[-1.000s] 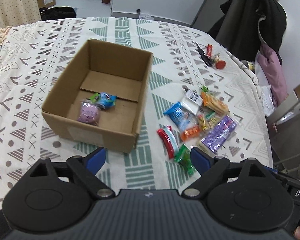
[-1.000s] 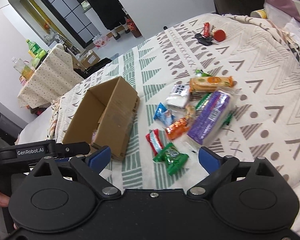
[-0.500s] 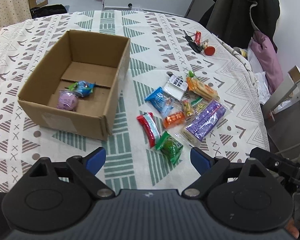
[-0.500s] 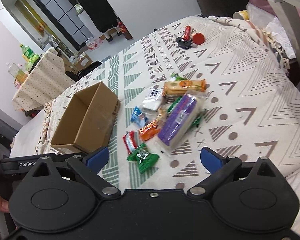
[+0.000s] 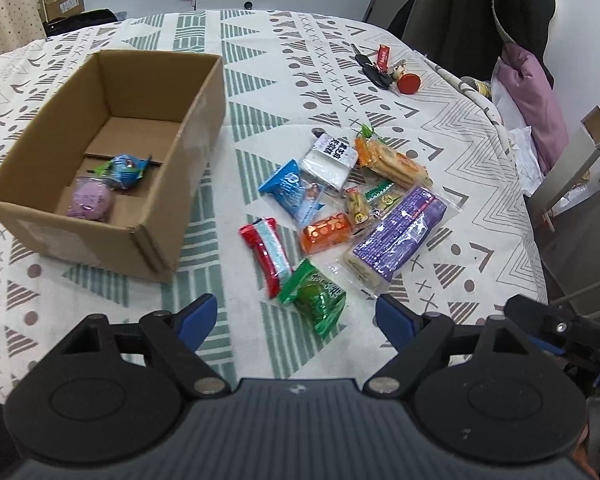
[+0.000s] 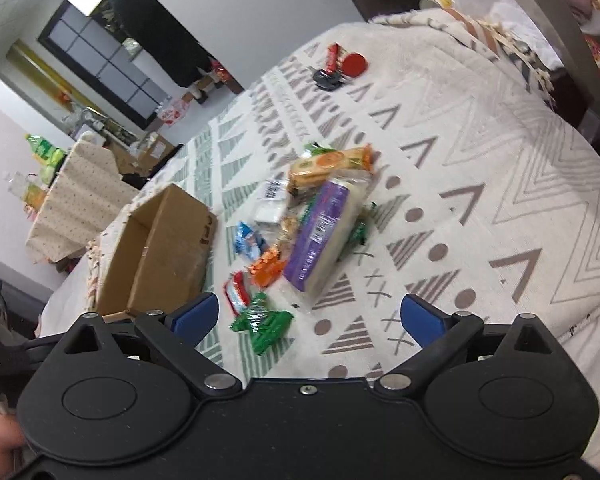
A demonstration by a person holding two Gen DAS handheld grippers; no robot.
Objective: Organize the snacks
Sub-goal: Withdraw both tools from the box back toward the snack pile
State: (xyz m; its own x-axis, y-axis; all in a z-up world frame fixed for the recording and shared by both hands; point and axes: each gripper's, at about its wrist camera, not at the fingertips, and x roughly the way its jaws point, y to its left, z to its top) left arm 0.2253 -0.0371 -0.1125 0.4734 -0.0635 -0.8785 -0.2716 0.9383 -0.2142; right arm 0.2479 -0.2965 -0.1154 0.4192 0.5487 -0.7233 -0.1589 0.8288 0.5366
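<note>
1. The left tool [image 5: 296,318] hangs above the patterned cloth of the surface [image 5: 460,152], its blue-tipped fingers [image 5: 198,316] spread wide and holding nothing.
2. Directly ahead of it, almost between the fingertips, lies a green snack packet [image 5: 314,296]; a red and pale blue packet [image 5: 266,254] touches it on the far side.
3. Further ahead and to the tool's right lies the rest of the pile: an orange packet [image 5: 326,232], a blue packet [image 5: 292,192], a white packet [image 5: 330,160], an orange biscuit pack [image 5: 392,162] and a long purple pack [image 5: 398,238], many overlapping.
4. Ahead and to the left stands an open cardboard box [image 5: 188,128] (two snacks already inside: a purple one [image 5: 90,202] and a blue one [image 5: 124,166]).
5. The right tool [image 6: 310,318] is also wide and empty, with the green packet just ahead, near its left finger.
6. Keys with a red tag [image 5: 380,66] lie far ahead, well apart from the snacks.
</note>
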